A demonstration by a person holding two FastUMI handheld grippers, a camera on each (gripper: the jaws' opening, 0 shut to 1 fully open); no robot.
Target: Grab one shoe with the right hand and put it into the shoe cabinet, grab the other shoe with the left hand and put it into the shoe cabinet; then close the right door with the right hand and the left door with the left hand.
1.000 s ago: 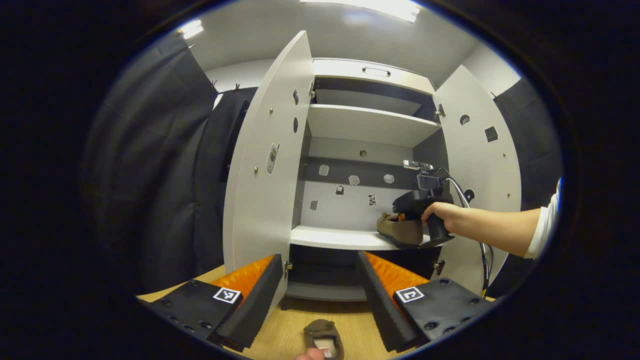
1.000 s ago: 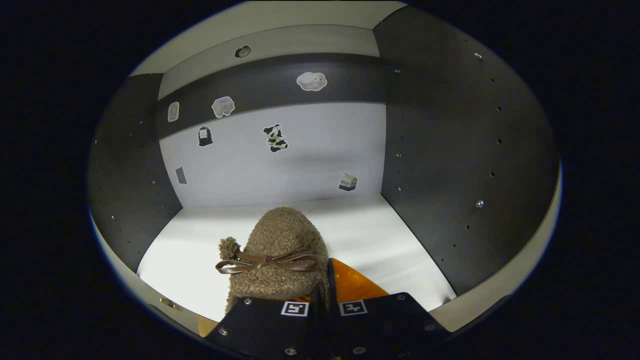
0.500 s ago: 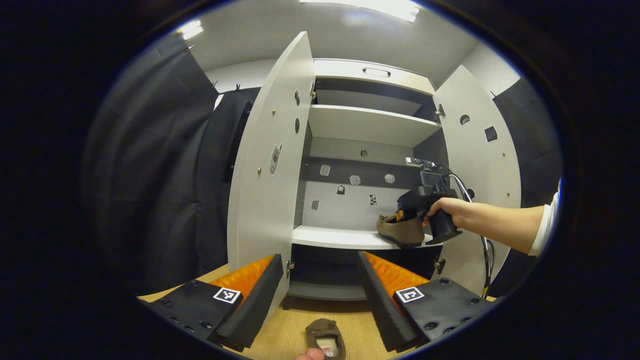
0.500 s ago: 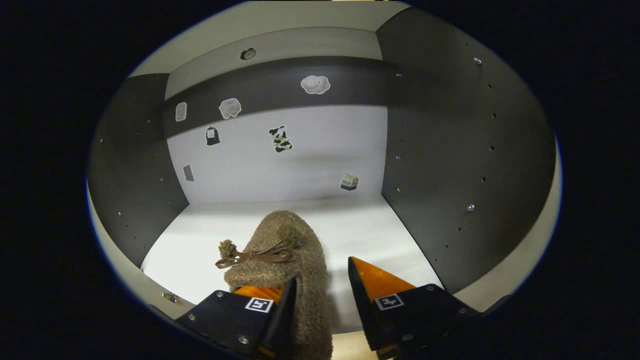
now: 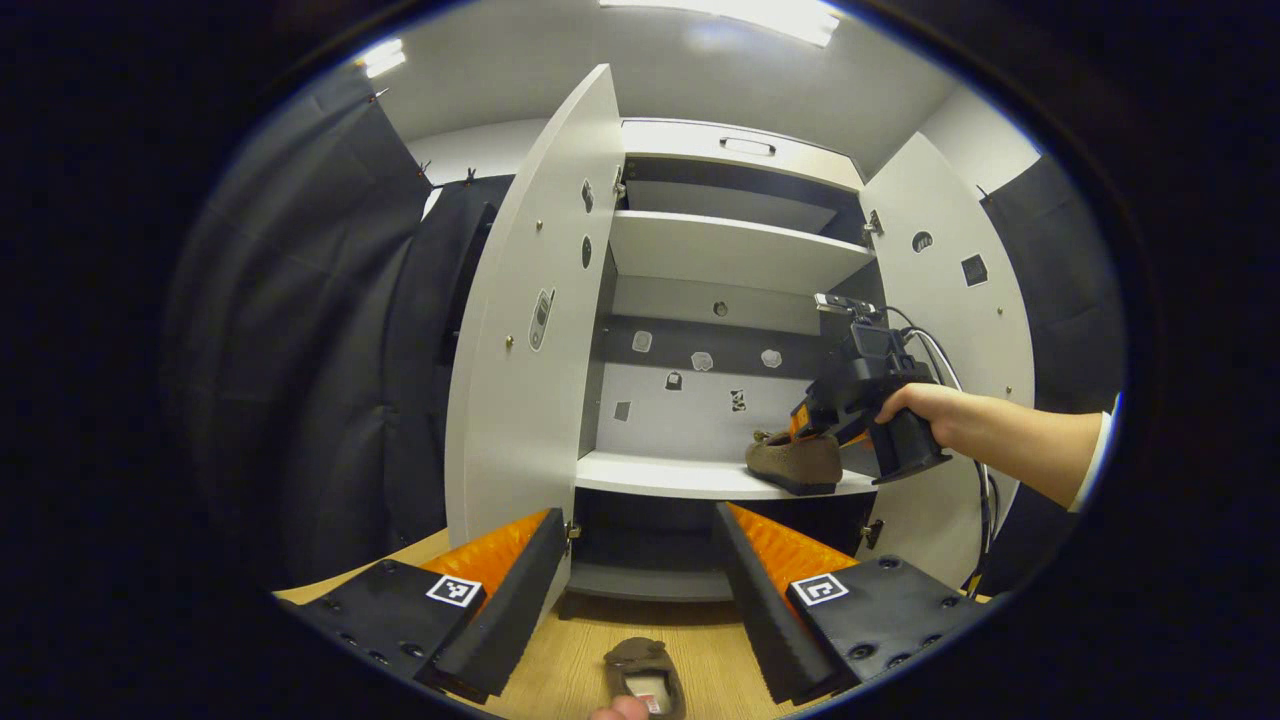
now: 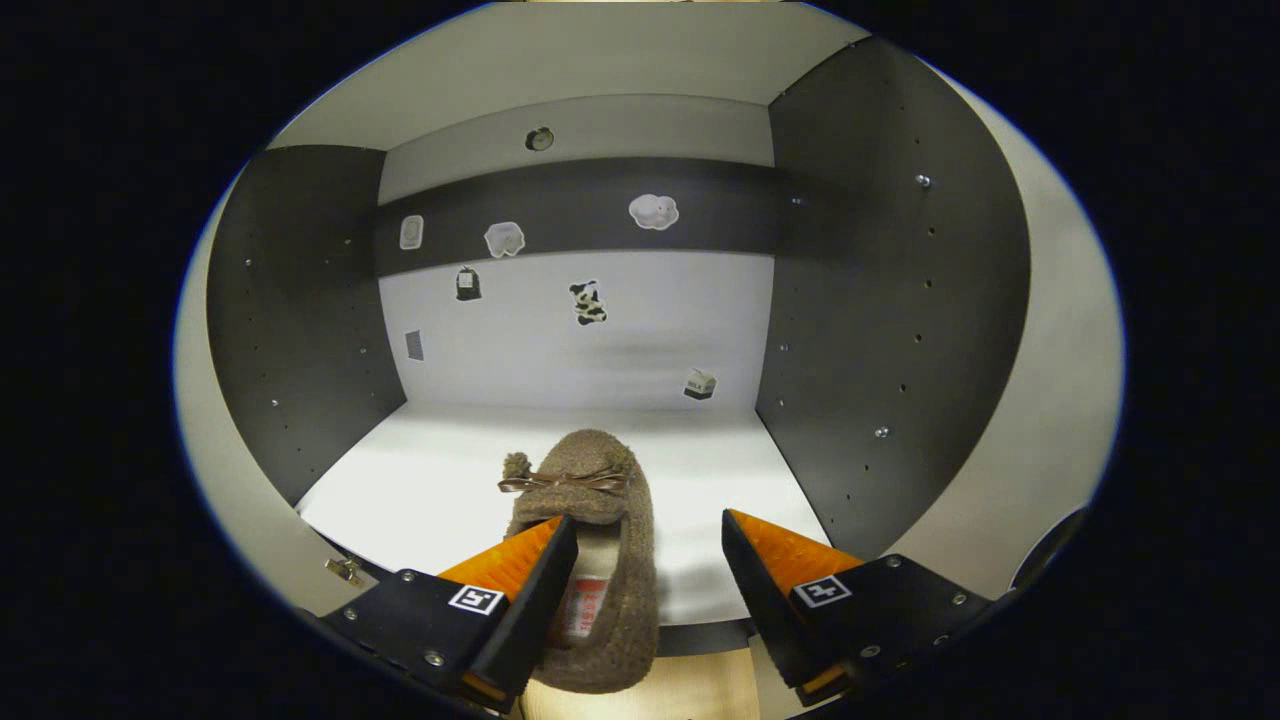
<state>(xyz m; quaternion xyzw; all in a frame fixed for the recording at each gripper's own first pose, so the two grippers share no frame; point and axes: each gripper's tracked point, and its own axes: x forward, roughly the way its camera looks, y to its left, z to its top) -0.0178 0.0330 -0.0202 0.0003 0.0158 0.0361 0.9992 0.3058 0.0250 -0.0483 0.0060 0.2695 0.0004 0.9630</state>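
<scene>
A: Released since the earlier frame, the first shoe (image 6: 590, 560) was left on the cabinet shelf (image 6: 420, 490); right gripper (image 6: 650, 560) was drawn back, jaws spread, nothing held.

B: Left gripper (image 5: 640, 570) was noted wide open, empty, above the second shoe (image 5: 645, 675) on the floor (image 5: 570, 670).

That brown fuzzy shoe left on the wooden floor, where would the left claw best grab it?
By the rim of the brown fuzzy shoe at its open mouth, coming from above: it lies flat with the opening up, just below the open left claw.
</scene>
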